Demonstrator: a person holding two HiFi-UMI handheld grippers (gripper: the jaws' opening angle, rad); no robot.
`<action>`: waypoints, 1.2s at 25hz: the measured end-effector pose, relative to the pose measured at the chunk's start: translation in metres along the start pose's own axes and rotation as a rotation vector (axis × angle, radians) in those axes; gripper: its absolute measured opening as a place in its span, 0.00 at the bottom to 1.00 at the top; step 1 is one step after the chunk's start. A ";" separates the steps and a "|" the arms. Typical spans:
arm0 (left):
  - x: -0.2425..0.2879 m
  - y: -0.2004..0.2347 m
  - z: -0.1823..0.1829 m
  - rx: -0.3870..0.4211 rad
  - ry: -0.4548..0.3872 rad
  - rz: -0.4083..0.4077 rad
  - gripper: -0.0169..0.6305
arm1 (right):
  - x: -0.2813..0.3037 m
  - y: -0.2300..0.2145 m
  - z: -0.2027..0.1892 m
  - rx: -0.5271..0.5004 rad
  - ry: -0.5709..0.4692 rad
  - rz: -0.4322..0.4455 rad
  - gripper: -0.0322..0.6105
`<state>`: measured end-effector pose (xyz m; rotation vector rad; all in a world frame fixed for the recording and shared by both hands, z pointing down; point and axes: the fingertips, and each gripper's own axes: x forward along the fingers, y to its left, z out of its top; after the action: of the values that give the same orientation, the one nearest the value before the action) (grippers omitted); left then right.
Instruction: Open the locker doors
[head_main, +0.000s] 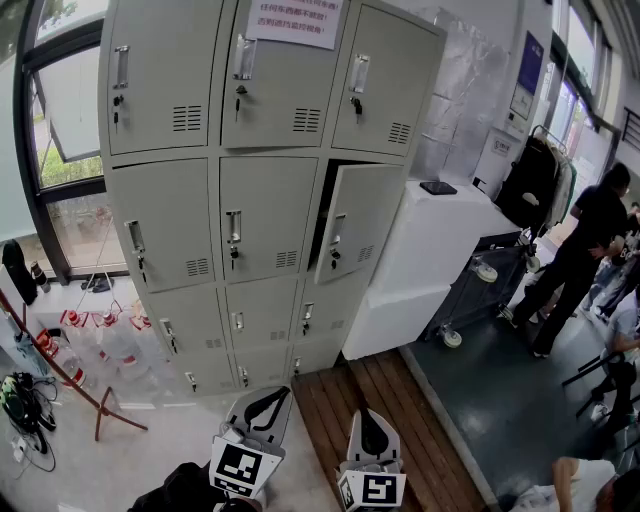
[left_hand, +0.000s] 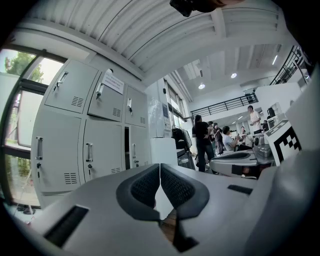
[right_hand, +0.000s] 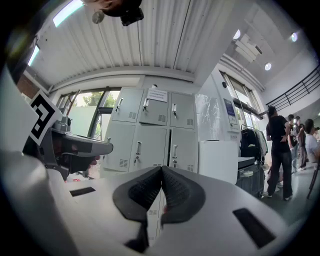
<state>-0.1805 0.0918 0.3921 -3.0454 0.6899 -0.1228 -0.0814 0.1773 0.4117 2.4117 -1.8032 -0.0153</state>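
Head view looks down on the grey lockers (head_main: 230, 180), standing well apart from the left gripper (head_main: 266, 402) and right gripper (head_main: 369, 425), both held low over the floor. The middle row's right-hand door (head_main: 355, 228) hangs ajar and every other door sits flush. Left gripper view shows its jaws pressed together on nothing, with the lockers off to the left and that opening only a dark slit (left_hand: 127, 148). Right gripper view shows jaws likewise closed and empty, with the lockers straight ahead.

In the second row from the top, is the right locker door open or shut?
Open. The door stands swung outward, with a dark gap along its handle edge.
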 end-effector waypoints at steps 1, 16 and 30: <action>0.004 0.002 -0.001 0.000 0.002 -0.002 0.06 | 0.004 -0.002 0.000 0.001 0.000 -0.001 0.07; 0.094 0.069 0.007 -0.003 -0.007 -0.010 0.06 | 0.115 -0.023 0.017 0.058 -0.060 -0.034 0.07; 0.146 0.136 0.016 0.004 -0.034 -0.046 0.06 | 0.202 -0.015 0.021 -0.001 -0.026 -0.038 0.07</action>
<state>-0.1068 -0.0938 0.3820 -3.0527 0.6166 -0.0726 -0.0115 -0.0137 0.4038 2.4560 -1.7678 -0.0505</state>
